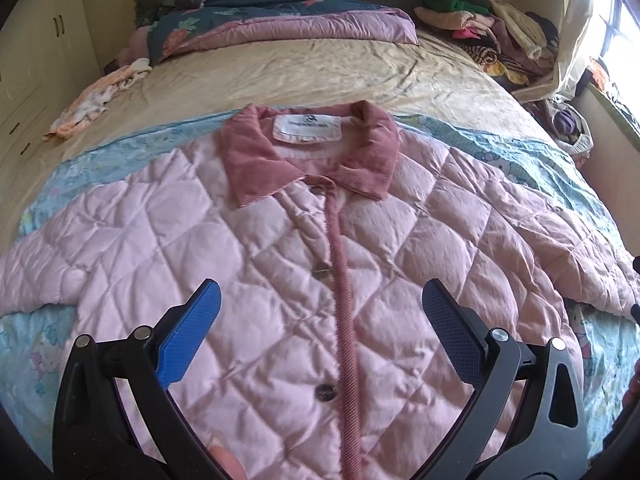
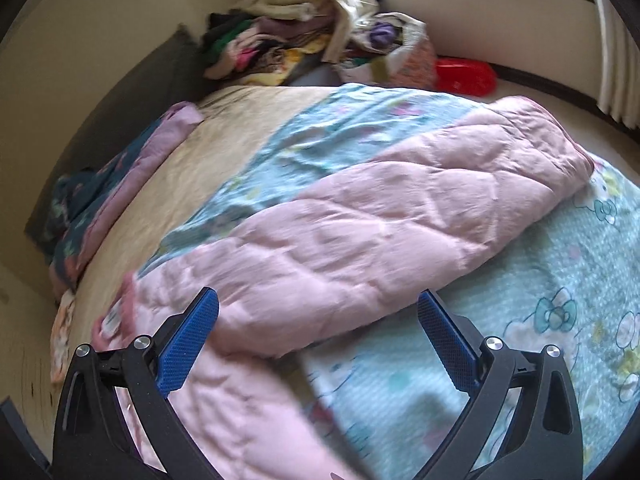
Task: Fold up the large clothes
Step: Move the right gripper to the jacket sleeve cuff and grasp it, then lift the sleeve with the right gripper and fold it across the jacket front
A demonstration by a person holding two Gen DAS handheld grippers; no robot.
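Folding has not begun: the pink quilted jacket (image 1: 320, 264) lies buttoned and flat under the left tongs (image 1: 320, 308), held wide and empty. The sleeve (image 2: 400, 208) ahead of the wide, empty right tongs (image 2: 318, 312) is best pinched near its cuff and carried across the chest.

Beyond the jaws, a blue cartoon-print sheet (image 1: 472, 140) lay over a cream bedsheet (image 1: 280, 76). Far ahead and left of the left jaws sat a folded floral quilt (image 1: 256, 20); nearer left, a small peach cloth (image 1: 96, 100). Far right, a heap of mixed clothes (image 1: 488, 28). Beyond the right jaws, a red bag (image 2: 464, 76) lay past the bed's far edge.
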